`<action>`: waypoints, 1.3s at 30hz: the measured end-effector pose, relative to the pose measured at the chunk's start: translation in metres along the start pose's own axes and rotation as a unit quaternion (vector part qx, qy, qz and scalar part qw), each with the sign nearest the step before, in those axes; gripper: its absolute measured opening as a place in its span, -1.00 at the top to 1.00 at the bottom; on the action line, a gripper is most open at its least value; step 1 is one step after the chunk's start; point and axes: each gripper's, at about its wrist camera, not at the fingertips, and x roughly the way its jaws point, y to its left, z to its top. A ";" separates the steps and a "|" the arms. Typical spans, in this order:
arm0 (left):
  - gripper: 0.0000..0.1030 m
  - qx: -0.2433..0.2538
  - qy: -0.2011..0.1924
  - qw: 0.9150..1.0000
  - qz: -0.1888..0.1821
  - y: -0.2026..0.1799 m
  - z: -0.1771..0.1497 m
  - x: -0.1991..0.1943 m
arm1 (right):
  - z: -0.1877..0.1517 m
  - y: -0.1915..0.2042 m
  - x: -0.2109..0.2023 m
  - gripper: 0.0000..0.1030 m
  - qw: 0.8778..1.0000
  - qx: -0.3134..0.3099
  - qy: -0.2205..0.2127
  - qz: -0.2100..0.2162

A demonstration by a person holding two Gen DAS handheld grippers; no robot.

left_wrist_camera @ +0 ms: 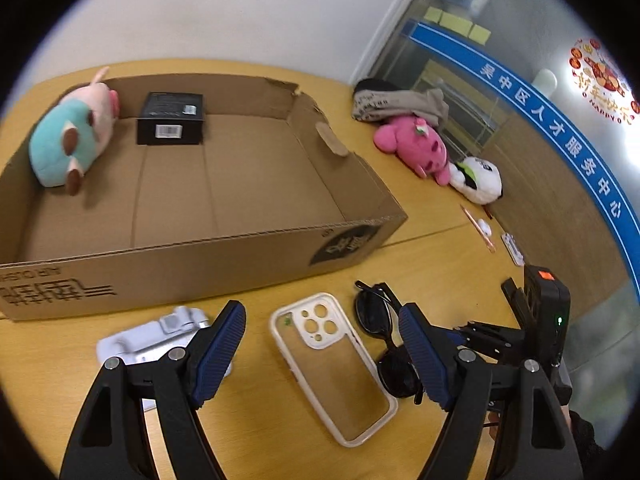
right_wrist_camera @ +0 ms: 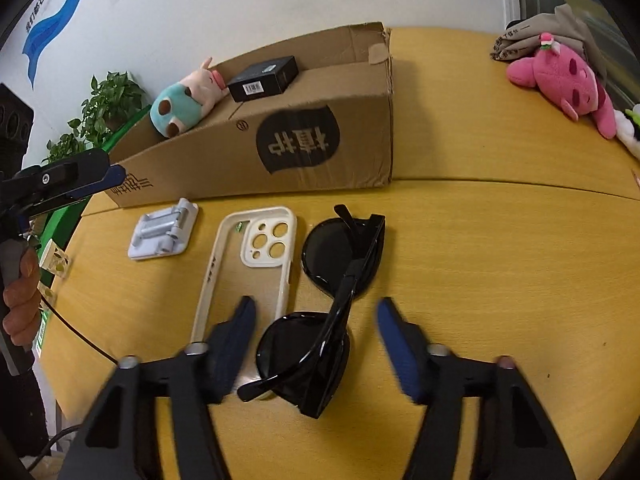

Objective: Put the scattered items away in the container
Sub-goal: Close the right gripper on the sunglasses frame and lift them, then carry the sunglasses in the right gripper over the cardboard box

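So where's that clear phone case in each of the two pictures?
Left wrist view: the phone case lies low in the middle, between the open left gripper fingers.
Right wrist view: the phone case lies left of centre, just left of the sunglasses.
Shared landmark: the cardboard box behind it.

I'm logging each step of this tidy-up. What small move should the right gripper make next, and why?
Probably lower and close the right gripper on the sunglasses: its open fingers already straddle them on the table, and they lie outside the cardboard box.
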 end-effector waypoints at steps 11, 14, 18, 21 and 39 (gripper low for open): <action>-0.50 -0.003 0.090 0.994 -0.063 -0.025 -0.006 0.066 | -0.009 -0.033 0.007 0.82 0.998 0.047 -0.004 0.044; -0.50 -0.015 0.116 0.991 -0.072 -0.029 -0.009 0.085 | -0.014 -0.044 0.002 0.82 0.996 0.069 -0.010 0.058; -0.10 -0.027 0.148 0.984 -0.094 -0.039 -0.010 0.110 | -0.026 -0.064 -0.003 0.82 0.988 0.118 -0.017 0.100; 0.40 -0.034 0.171 0.978 -0.113 -0.046 -0.009 0.129 | -0.038 -0.078 -0.005 0.82 0.976 0.158 -0.021 0.147; 0.92 0.025 0.062 0.993 -0.101 -0.068 0.059 0.050 | 0.005 -0.030 -0.060 0.82 0.980 0.084 -0.094 0.155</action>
